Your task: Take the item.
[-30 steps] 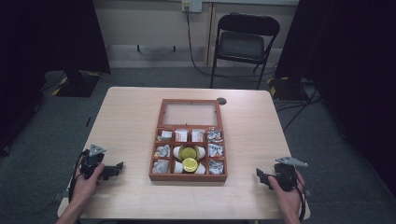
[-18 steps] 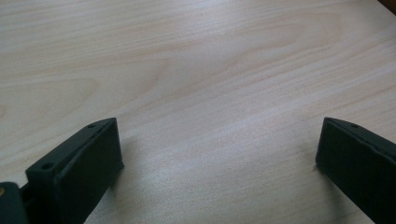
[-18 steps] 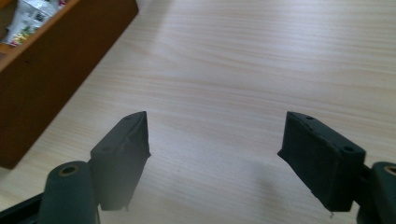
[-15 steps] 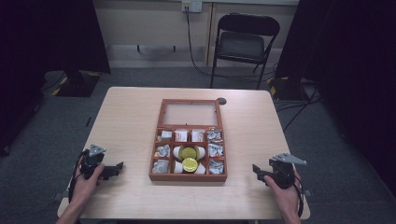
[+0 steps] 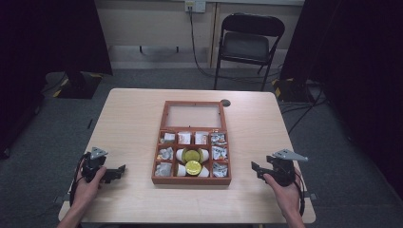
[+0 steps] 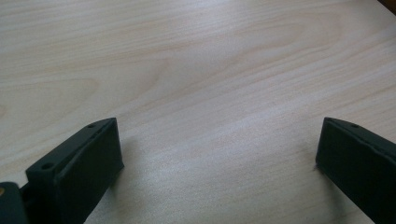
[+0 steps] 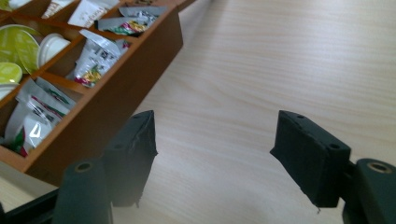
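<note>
Pale wood table (image 5: 133, 118) holds a brown box (image 5: 192, 142) in its middle. Small packets (image 7: 93, 58) and green-lidded cups (image 5: 192, 155) sit in its little boxes. Left gripper (image 5: 116, 172) rests near the left edge, jaws wide apart, holding nothing. Right gripper (image 5: 256, 168) sits just beside the box, jaws wide apart too, empty.
</note>
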`<action>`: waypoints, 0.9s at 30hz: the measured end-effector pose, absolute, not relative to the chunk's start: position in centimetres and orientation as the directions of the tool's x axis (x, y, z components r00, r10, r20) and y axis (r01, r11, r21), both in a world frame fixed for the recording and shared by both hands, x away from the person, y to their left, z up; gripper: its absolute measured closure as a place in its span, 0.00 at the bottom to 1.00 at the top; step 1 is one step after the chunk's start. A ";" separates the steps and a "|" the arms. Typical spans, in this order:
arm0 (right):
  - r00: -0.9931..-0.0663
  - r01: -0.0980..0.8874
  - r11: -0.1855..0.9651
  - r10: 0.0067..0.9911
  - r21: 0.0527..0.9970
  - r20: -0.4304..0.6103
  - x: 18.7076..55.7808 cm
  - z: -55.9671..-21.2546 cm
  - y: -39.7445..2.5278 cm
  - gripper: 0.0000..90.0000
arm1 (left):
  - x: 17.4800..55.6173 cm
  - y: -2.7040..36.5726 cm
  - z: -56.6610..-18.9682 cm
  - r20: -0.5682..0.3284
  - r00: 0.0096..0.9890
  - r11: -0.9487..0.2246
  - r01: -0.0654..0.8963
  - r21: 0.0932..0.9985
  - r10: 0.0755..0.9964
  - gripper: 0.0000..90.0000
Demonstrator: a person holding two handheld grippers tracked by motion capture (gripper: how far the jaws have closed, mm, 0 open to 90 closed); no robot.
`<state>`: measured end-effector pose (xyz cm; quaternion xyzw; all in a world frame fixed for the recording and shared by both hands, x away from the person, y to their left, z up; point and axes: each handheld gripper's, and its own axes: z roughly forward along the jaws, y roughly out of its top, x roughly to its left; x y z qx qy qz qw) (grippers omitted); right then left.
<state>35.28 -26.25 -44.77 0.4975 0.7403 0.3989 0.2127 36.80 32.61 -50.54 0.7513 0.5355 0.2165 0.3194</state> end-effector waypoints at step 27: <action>-0.573 0.489 0.253 0.815 0.835 0.089 36.8 -41.9 -20.9 0.42 | 36.8 32.6 -50.5 -0.015 0.333 -0.223 0.666 0.712 0.943 0.00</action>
